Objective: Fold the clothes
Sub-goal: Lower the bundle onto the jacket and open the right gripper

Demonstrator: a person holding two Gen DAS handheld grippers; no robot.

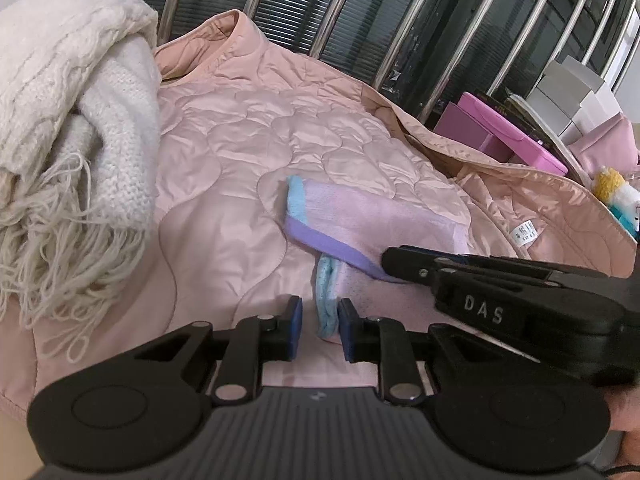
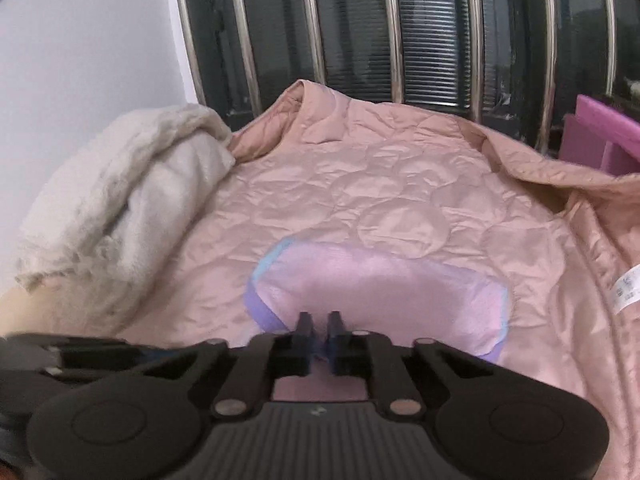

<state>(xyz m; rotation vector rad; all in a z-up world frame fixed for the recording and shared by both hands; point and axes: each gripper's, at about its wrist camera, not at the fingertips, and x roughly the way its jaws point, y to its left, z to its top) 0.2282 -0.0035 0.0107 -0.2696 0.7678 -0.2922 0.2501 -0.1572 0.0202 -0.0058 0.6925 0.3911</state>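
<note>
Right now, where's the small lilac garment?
The lilac garment lies mid-frame on the pink quilted jacket, right of the cream knit pile; both tongs sit at its near edge.

A home: quilted pink jacket (image 1: 256, 128), fringed knits (image 1: 72, 152), barred window (image 2: 396, 28).

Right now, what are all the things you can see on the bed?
small garment: one, lilac with purple and blue trim, lying on the jacket
quilted jacket: one, pink, spread flat
knit throw: one, cream, fringed, bunched at the left
boxes: a few, purple and pink, by the window bars
grey boxes: a few, stacked behind
fluffy toy: one, yellow and white, far right
left gripper: open, blue hem between its fingers
right gripper: nearly closed on the garment's near edge
</note>
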